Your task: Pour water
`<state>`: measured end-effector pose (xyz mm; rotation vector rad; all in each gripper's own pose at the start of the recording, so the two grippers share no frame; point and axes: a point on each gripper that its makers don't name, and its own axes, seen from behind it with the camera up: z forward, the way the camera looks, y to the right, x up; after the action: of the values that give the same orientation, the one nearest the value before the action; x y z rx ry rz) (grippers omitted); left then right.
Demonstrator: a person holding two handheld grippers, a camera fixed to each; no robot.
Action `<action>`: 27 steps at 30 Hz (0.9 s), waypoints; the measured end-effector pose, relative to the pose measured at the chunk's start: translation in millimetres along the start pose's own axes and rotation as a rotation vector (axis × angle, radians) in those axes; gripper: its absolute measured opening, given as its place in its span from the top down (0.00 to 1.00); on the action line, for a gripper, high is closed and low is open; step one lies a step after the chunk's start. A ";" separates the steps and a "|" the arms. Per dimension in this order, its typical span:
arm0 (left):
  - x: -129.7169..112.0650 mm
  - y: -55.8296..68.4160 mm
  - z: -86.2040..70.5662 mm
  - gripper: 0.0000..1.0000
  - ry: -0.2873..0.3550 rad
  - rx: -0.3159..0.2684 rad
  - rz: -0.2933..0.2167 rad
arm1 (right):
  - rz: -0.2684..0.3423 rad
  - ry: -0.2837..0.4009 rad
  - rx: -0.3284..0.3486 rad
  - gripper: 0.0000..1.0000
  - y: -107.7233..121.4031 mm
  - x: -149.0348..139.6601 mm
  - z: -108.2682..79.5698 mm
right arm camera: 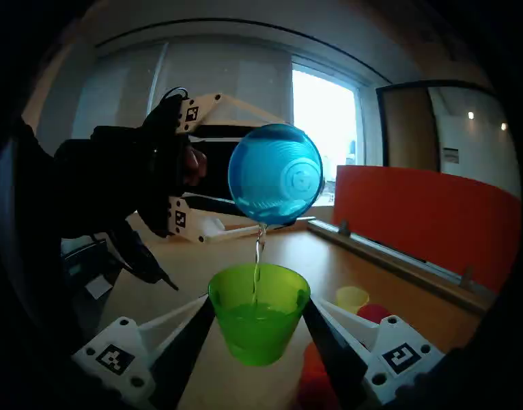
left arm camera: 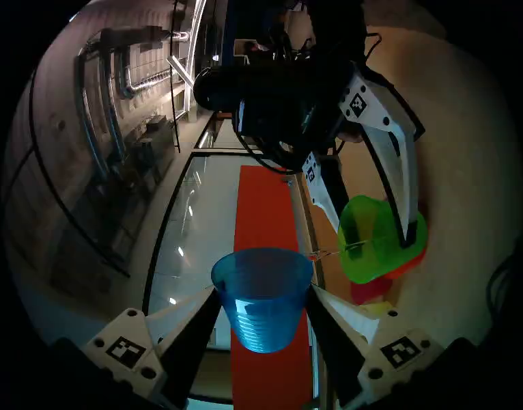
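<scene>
Left gripper [left arm camera: 261, 294] clamps blue cup [right arm camera: 275, 174] between both fingers, tipped over just above right gripper [right arm camera: 258, 304]. Tilt sends thin water stream [right arm camera: 259, 256] down into green cup [right arm camera: 258, 331], held upright between right gripper's closed fingers to catch it. Green cup part-filled; pour looks midway.

Table [right arm camera: 330, 263]: pale wood with a smooth top; from my right gripper view it runs up to the orange partition [right arm camera: 425, 219].
Orange partition: stands upright along the table's far edge.
Metal strip [right arm camera: 391, 256]: lies on the wood along the partition's foot.
Yellow cup [right arm camera: 351, 298]: stands on the table near the partition, on my side.
Red cup [right arm camera: 375, 313]: next along the partition, close to me.
Red-orange thing [right arm camera: 313, 365]: farthest from the partition, too blurred for me to name.
</scene>
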<state>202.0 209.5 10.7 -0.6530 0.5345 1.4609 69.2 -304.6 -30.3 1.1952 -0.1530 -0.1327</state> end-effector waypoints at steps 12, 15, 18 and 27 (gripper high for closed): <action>2.4 -1.7 1.1 0.18 0.003 0.005 0.025 | -0.001 0.003 -0.001 0.10 0.4 0.5 -0.7; 2.9 -0.5 1.1 0.18 0.000 0.006 0.032 | 0.000 0.004 -0.002 0.10 0.6 0.2 -0.9; 4.5 1.4 0.7 0.18 0.000 0.005 0.037 | 0.001 0.005 -0.003 0.10 0.8 0.4 -1.1; 7.0 2.6 1.6 0.18 0.003 0.006 0.057 | 0.000 0.006 -0.003 0.10 1.4 1.0 -1.1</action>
<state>199.7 215.7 6.9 -0.6398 0.5634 1.5113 70.4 -303.3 -29.3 1.1921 -0.1479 -0.1295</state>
